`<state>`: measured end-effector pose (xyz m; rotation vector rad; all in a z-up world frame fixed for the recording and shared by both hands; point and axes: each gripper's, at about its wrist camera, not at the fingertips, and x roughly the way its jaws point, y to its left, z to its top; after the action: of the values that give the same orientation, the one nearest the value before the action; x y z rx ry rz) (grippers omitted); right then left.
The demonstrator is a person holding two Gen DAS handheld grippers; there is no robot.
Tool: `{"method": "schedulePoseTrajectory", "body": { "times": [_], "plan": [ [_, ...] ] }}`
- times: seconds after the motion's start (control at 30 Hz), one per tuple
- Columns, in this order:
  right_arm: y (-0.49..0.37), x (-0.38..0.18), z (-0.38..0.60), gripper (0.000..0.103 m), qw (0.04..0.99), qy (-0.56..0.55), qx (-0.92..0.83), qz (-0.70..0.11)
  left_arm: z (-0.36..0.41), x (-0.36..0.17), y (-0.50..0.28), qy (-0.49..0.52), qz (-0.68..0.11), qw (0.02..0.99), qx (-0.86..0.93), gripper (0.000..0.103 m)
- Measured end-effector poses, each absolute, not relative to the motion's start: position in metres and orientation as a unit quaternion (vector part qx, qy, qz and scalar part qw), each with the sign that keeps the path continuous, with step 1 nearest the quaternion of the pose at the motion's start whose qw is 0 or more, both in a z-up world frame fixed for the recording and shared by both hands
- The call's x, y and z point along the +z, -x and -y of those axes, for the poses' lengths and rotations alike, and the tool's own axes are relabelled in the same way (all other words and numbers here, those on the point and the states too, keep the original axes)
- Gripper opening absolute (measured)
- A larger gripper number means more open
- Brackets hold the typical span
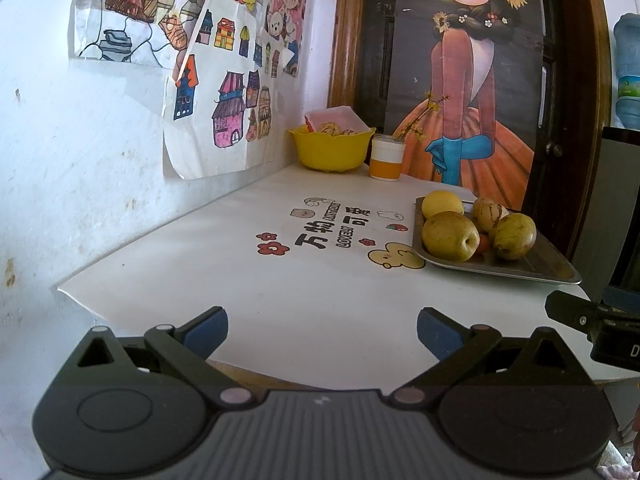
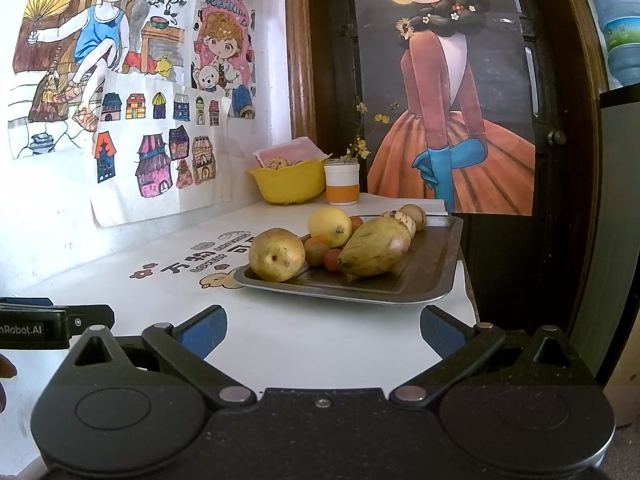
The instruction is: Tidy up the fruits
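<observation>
A metal tray on the white table holds several fruits: a brownish pear, a yellow lemon, a long yellow-green fruit, striped melons and small orange fruits. A yellow bowl at the back corner holds a striped fruit. My left gripper is open over the table's front edge, left of the tray. My right gripper is open, just short of the tray's near rim. Both are empty.
An orange-and-white jar with flower sprigs stands beside the bowl. Drawings hang on the left wall, a poster on a dark door behind. The table carries printed cartoon decals. A water bottle stands far right.
</observation>
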<state>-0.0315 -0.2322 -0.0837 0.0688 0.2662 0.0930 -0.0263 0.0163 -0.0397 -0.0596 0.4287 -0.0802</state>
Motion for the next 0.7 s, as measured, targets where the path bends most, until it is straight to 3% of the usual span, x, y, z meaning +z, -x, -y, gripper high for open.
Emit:
{"method": "schedulePoseTrajectory", "body": {
  "times": [0.7],
  "plan": [
    [0.0309,-0.0837,0.2318,0.102,0.989,-0.033,0.047,-0.133,-0.0162,-0.0426,0.0288,0.033,-0.216,0.975,-0.037,0.102]
  ]
}}
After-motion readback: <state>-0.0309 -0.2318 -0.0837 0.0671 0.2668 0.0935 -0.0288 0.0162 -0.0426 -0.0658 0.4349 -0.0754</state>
